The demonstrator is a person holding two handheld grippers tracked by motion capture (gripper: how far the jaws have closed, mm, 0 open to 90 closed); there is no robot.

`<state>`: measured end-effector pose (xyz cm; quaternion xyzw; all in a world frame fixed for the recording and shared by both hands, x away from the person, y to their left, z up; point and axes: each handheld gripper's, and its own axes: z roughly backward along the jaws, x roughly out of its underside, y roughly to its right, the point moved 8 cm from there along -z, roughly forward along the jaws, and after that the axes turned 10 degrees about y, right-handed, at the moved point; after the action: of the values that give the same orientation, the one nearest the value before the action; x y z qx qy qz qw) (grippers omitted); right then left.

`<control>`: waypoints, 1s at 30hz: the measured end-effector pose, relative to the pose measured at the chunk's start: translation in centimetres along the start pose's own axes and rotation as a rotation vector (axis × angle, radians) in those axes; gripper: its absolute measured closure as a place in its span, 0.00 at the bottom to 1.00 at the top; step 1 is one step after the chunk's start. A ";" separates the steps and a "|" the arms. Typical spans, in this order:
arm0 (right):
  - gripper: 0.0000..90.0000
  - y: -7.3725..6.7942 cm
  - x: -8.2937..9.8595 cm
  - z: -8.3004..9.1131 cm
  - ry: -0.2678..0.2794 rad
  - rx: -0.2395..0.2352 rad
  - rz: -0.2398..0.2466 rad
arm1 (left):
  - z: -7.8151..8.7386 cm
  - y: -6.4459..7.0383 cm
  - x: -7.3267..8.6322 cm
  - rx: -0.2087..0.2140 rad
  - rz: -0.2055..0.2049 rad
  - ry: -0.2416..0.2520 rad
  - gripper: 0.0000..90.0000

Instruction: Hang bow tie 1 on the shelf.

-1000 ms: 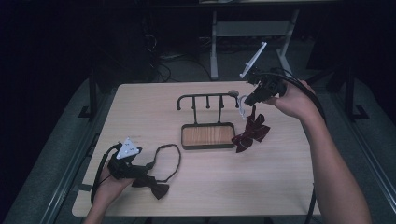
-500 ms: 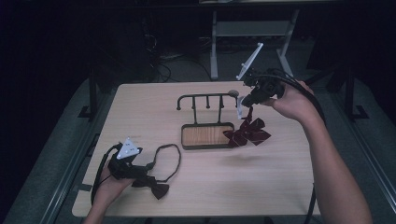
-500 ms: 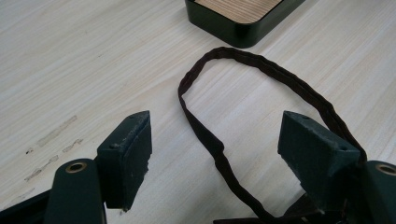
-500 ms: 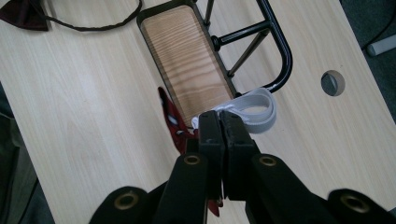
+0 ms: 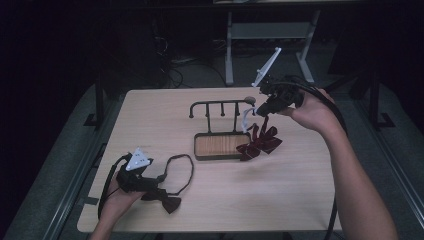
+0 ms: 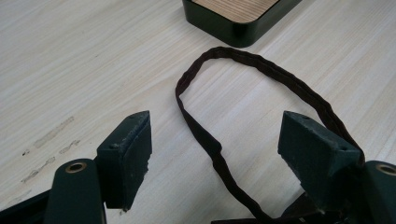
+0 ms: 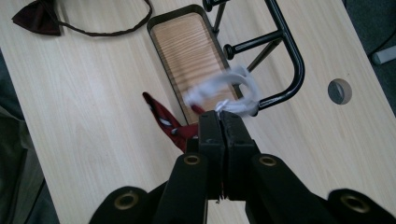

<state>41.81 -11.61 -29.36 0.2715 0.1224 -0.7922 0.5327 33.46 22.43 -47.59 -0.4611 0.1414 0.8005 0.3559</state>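
the right gripper (image 5: 261, 111) is lifted above the far right part of the worktop (image 5: 300, 175), just beside the right end of the black rack (image 5: 220, 107). its jaws are pressed together on the white strap (image 7: 233, 88) of a dark red patterned bow tie (image 5: 260, 142), which hangs below them in the high view, its lower end close to the right edge of the rack's wooden tray (image 5: 220, 145); whether it touches the worktop cannot be told. in the right gripper view the white strap curls in a blurred loop just ahead of the jaws, in front of the rack's bent black bar, and a bit of the red fabric (image 7: 163, 123) peeks out to the left below them

the left gripper (image 5: 150, 181) rests low at the near left of the worktop, held in the person's left hand (image 5: 117, 195). its jaws stand wide apart with nothing between the pads (image 6: 128, 154) but the worktop and a dark brown strap (image 6: 210, 144), which lies flat in a long loop running toward the corner of the tray. the strap belongs to a second, dark bow tie (image 5: 167, 202) lying on the worktop just beside this gripper, well apart from the red one
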 end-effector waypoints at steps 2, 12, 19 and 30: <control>0.98 0.1 -0.1 -0.1 0.003 -0.002 -0.005 | 0.0 0.0 0.0 0.000 0.005 0.000 0.29; 0.98 2.8 0.0 -1.6 -0.028 0.001 -0.071 | 0.0 -0.1 0.0 0.000 0.006 0.004 0.29; 0.98 5.0 0.4 -2.5 -0.036 0.026 -0.128 | 0.0 -0.1 0.0 0.002 0.009 0.008 0.29; 0.97 6.5 2.1 -3.8 -0.046 0.031 -0.194 | -0.1 0.0 0.0 0.003 0.008 0.007 0.29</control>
<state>48.28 -14.03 -33.06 0.2484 0.1234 -0.8479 0.4518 33.52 22.44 -47.63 -0.4627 0.1457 0.8001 0.3528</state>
